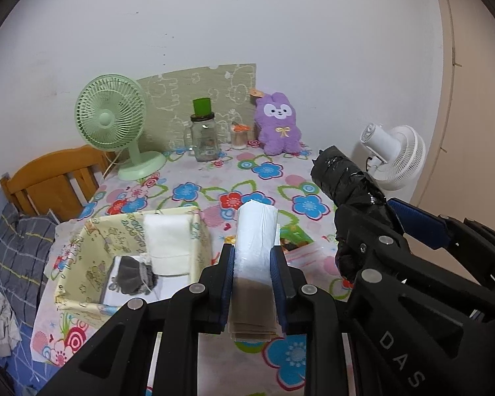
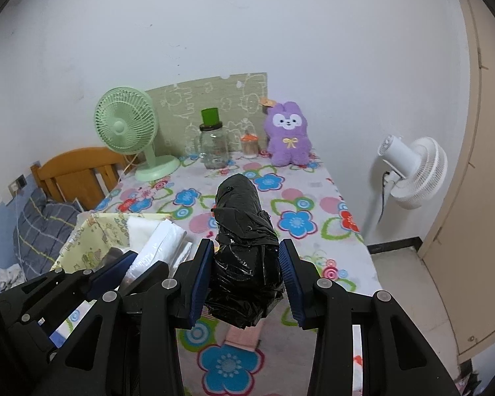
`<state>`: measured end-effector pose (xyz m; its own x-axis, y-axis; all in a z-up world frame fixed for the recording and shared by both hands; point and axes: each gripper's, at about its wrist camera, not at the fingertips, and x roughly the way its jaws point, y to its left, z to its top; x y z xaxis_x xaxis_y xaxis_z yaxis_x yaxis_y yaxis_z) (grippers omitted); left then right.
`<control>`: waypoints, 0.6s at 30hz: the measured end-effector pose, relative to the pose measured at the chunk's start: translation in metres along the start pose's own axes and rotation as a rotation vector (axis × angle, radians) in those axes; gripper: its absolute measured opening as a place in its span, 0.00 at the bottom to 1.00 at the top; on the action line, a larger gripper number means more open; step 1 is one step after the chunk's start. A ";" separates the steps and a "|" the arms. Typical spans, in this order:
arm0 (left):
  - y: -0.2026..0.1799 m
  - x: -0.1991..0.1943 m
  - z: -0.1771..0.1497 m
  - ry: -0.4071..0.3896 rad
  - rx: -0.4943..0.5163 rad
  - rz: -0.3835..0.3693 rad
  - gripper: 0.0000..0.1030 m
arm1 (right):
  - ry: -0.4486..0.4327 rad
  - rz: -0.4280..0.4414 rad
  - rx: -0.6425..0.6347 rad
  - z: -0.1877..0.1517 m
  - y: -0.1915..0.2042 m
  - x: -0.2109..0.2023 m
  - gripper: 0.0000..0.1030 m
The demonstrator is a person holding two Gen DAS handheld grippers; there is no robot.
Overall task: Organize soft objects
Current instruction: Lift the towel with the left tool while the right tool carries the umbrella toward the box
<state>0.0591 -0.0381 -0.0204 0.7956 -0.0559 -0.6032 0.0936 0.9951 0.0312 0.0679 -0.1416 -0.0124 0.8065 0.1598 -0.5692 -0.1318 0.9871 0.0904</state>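
My left gripper (image 1: 254, 264) is shut on a white plastic-bag roll (image 1: 255, 227) with a brown lower part, held above the flowered tablecloth (image 1: 188, 194). Just left of it stands a yellow fabric box (image 1: 199, 234) holding a folded white cloth (image 1: 168, 241) and a grey soft item (image 1: 132, 275). My right gripper (image 2: 246, 260) is shut on a crumpled black plastic-bag roll (image 2: 241, 217), also off the table. In the right wrist view the left gripper (image 2: 138, 264) and its white roll (image 2: 158, 247) show at lower left, over the box (image 2: 92, 234). The black roll (image 1: 343, 178) appears at right in the left wrist view.
Along the back wall stand a green fan (image 1: 110, 118), a glass jar with a green cap (image 1: 204, 138), a small orange-lidded jar (image 1: 239, 135) and a purple plush bunny (image 1: 279, 125). A white fan (image 2: 412, 171) stands beyond the table's right edge. A wooden headboard (image 1: 56, 178) is at left.
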 end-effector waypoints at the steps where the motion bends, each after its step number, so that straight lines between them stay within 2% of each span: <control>1: 0.003 0.000 0.000 -0.003 -0.002 0.002 0.21 | 0.002 0.007 -0.004 0.001 0.004 0.002 0.44; 18: 0.063 0.015 0.008 0.000 -0.029 0.050 0.21 | 0.017 0.076 -0.034 0.015 0.060 0.037 0.44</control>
<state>0.0817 0.0229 -0.0214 0.7988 -0.0063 -0.6016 0.0368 0.9986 0.0384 0.0988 -0.0759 -0.0154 0.7836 0.2339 -0.5756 -0.2119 0.9715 0.1063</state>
